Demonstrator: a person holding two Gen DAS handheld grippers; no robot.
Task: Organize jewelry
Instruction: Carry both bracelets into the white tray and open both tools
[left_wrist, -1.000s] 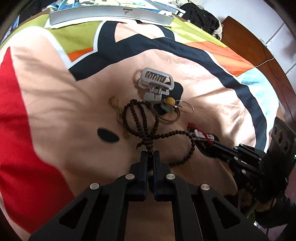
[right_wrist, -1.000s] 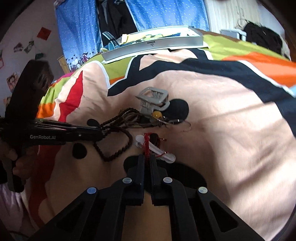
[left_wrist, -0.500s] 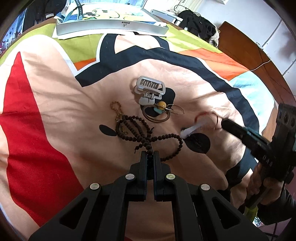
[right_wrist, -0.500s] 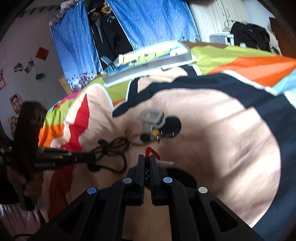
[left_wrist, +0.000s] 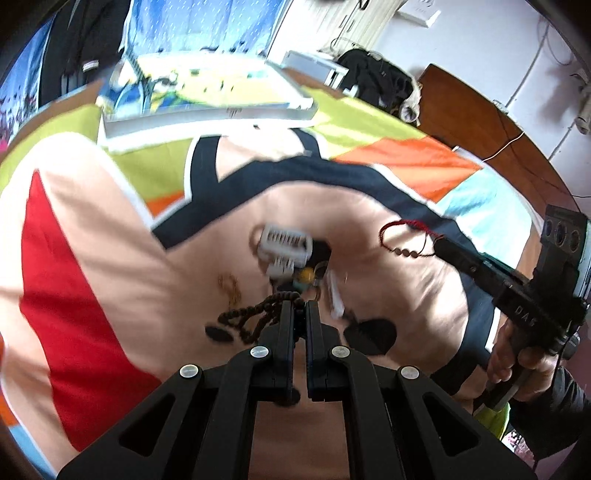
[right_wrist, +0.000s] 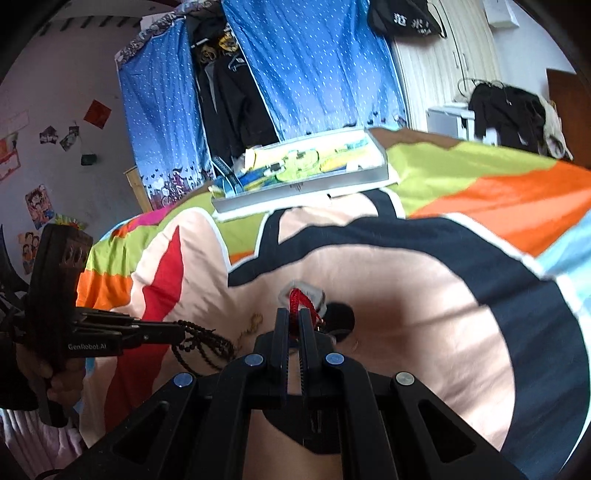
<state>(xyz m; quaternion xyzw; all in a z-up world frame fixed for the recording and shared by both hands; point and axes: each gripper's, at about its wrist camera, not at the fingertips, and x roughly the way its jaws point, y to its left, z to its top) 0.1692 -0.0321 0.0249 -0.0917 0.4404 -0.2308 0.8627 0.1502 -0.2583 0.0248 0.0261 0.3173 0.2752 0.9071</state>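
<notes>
While both grippers hang above the bed, each has a piece of jewelry pinched in it. The left gripper (left_wrist: 300, 308) has its fingers drawn narrow on the dark bead necklace (left_wrist: 251, 317); the strand enters between the tips and its loops hang down and to the left of them over the bedspread (left_wrist: 110, 258). From the right wrist view the same necklace (right_wrist: 203, 343) dangles from the left gripper's tip (right_wrist: 177, 332) at the left of the picture.

The right gripper (right_wrist: 294, 321) is closed narrow on the red cord bracelet (right_wrist: 295, 299), whose loop rises just ahead of the fingertips. From the left wrist view that bracelet (left_wrist: 404, 238) hangs as an open loop off the right gripper (left_wrist: 439, 245), with small dark beads along its lower side, up and to the right of the left gripper and well apart from the necklace.

Between the two, on the peach part of the bedspread, lie a grey buckle-like clip (left_wrist: 284, 245), a yellow bead (left_wrist: 306, 275), a white tube-shaped piece (left_wrist: 334, 295) and a thin gold chain (left_wrist: 231, 288). A silver tray (right_wrist: 303, 184) sits at the far end of the bed.
</notes>
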